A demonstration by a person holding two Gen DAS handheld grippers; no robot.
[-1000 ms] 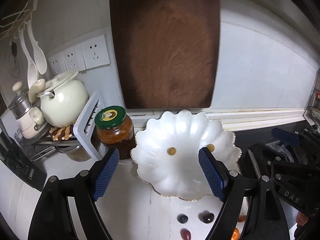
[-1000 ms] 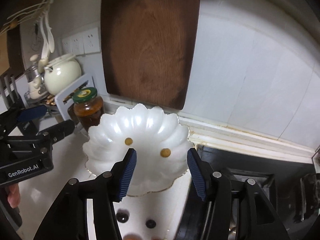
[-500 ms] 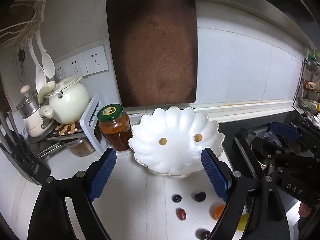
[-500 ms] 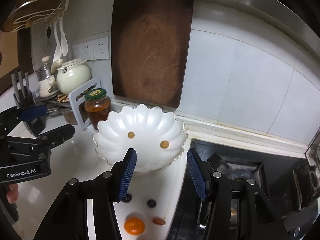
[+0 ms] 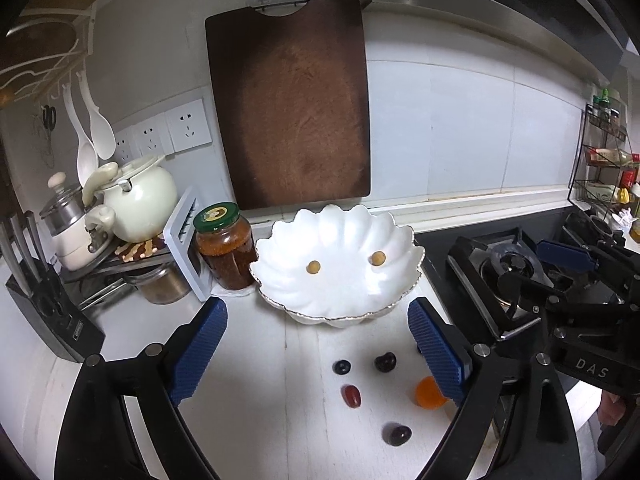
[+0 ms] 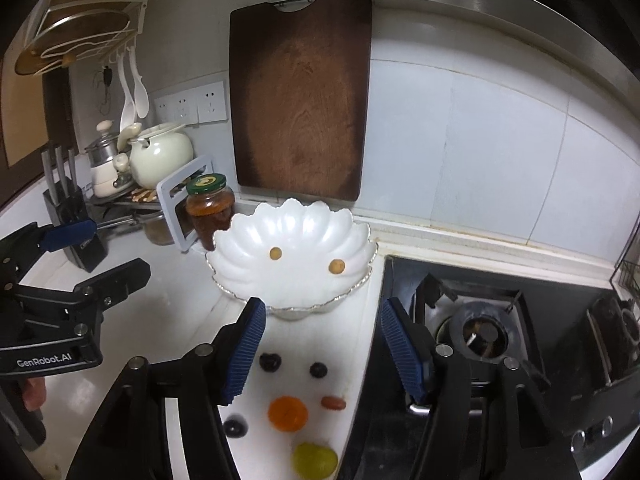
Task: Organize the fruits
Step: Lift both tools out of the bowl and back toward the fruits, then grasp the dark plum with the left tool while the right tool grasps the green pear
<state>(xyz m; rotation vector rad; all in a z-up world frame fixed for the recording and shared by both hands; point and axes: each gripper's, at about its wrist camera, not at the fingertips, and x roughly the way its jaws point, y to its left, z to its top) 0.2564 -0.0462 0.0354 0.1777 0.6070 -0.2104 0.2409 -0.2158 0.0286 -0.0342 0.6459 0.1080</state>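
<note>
- one white scalloped ceramic bowl [image 5: 336, 300] is sitting on the white bench [image 5: 256, 380], just below the dark brown wooden cutting board [image 5: 290, 100] hanging on the wall.
- two small round tan fruits are lying inside the bowl, well apart: one to the left [image 5: 313, 267], one to the right [image 5: 378, 258].
- on the bench in front of the bowl, the right wrist view is showing seven loose fruits: three dark round ones [image 6: 270, 362] [image 6: 318, 370] [image 6: 235, 427], one oblong reddish one [image 6: 333, 403], one orange round one [image 6: 288, 413] and one yellow-green one [image 6: 314, 459] at the lower edge.
- one glass jar with a green lid [image 5: 225, 246] is standing just beside the bowl's left rim.
- the left tool [image 5: 316, 354] is hovering over the loose fruits with its blue pads spread wide and opening further, gripping nothing.
- the right tool [image 6: 322, 350] is hovering between bowl and fruits, its jaws partly apart and opening, touching nothing.
</note>
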